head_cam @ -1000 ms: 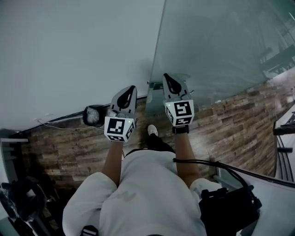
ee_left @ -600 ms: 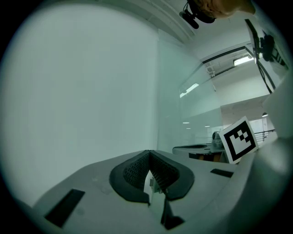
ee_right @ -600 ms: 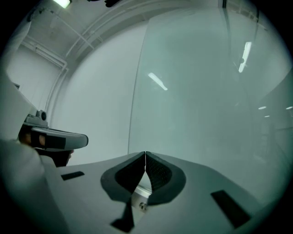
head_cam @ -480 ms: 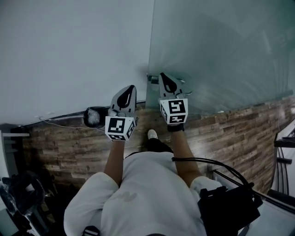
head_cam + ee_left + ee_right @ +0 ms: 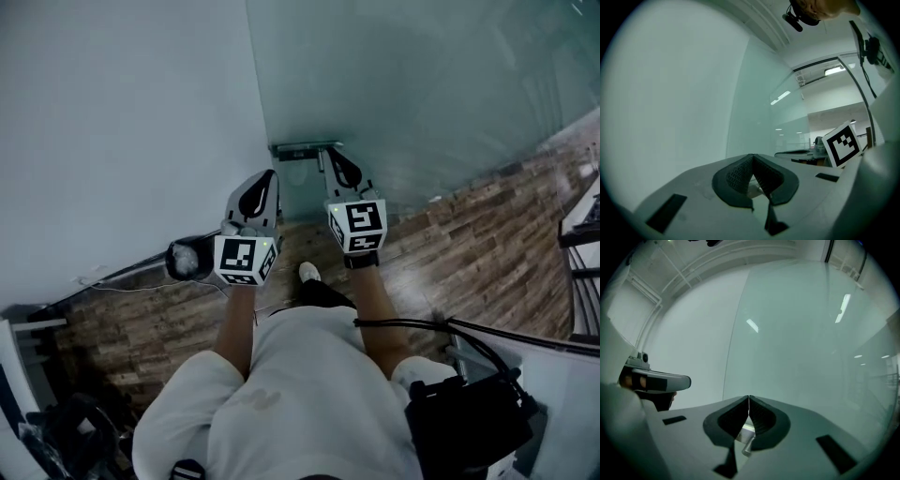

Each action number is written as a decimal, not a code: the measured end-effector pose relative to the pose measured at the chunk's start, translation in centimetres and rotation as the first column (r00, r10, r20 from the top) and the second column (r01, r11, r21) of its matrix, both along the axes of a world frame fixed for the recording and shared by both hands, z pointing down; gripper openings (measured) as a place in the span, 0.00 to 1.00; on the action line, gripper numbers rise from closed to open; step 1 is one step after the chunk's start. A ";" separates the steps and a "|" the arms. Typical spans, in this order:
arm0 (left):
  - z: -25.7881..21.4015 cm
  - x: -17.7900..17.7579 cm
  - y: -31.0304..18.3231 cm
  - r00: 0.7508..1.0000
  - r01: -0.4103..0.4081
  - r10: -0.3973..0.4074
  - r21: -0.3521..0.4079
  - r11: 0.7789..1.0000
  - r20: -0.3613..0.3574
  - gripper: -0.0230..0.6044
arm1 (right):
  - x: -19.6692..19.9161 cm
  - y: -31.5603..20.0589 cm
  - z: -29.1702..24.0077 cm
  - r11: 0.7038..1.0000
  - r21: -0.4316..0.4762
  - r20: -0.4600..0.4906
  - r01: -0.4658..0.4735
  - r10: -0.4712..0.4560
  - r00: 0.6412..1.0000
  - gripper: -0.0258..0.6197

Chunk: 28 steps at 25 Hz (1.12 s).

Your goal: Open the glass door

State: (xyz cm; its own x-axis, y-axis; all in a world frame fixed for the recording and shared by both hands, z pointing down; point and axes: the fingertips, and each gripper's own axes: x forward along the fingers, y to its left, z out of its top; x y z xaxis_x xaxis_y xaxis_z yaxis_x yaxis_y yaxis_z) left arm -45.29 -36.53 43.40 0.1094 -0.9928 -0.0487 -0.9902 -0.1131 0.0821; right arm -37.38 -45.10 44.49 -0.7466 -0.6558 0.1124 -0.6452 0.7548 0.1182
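Both pairs of fingers are clenched on nothing. In the left gripper view the fingers [image 5: 738, 174] of the left gripper [image 5: 751, 157] meet at their tips. The right gripper [image 5: 748, 399] shows the same in its own view, pads pressed together with only air ahead. I read that as deliberate: closed fingers make a blunt nose for pushing a pane that offers nothing here to pinch.

In the head view the right gripper leads, pointing at the glass door [image 5: 422, 94] near its left edge and above the metal fitting [image 5: 305, 148] at its foot. Whether it touches the glass I cannot tell. The left gripper sits a little behind, aimed about where the glass meets the plain wall [image 5: 122, 112], so I judge it idle. The door stands straight ahead of me.

Counted: two grippers, one marker cube [image 5: 246, 260] on each, one glass door, one metal fitting, and one round dark object [image 5: 187, 260] on the wood floor [image 5: 469, 244] by the wall.
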 end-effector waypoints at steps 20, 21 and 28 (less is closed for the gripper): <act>-5.0 44.4 12.9 0.507 -0.859 0.862 0.085 0.505 0.001 0.04 | 45.7 25.0 -6.9 0.483 0.061 0.011 -0.873 0.875 0.485 0.05; -5.5 46.0 14.2 0.481 -0.873 0.877 0.093 0.478 0.014 0.04 | 47.1 26.0 -7.3 0.462 0.070 0.009 -0.884 0.886 0.463 0.05; -8.5 50.9 21.1 0.436 -0.897 0.896 0.120 0.426 0.085 0.04 | 51.2 31.5 -11.8 0.472 0.162 0.081 -0.867 0.869 0.488 0.05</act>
